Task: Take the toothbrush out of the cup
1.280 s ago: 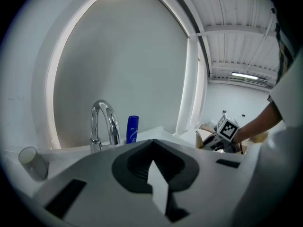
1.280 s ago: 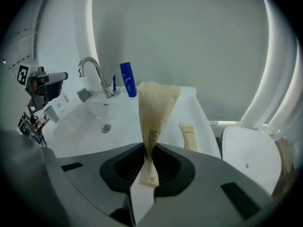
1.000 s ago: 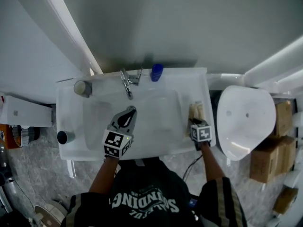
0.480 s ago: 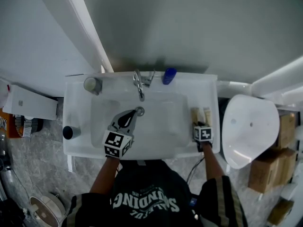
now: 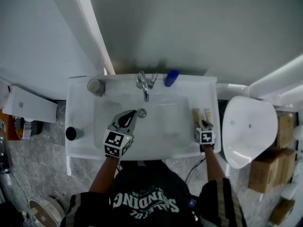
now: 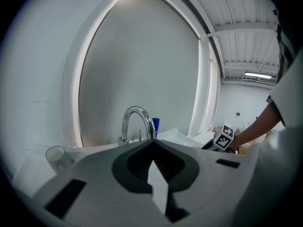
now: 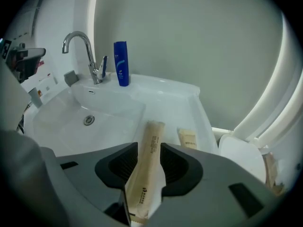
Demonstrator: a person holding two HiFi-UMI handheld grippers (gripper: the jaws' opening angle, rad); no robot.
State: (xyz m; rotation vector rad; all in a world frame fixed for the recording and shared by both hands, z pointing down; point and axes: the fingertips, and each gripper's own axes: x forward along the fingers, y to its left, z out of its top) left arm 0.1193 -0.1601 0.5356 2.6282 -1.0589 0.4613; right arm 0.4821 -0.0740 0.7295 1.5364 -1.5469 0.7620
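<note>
The basin (image 5: pixel 161 122) is lying open across the middle of the worktop (image 5: pixel 208 86), with the left hand-held gripper (image 5: pixel 134 113) hanging over its front-left part. A tap (image 5: pixel 143 82) and a blue bottle (image 5: pixel 171 77) are standing at the back edge, a cup (image 5: pixel 95 85) is sitting in the back-left corner and a dark round container (image 5: pixel 72 133) by the left edge. Two wrapped packets (image 5: pixel 196 116) are lying side by side along the right edge.
</note>
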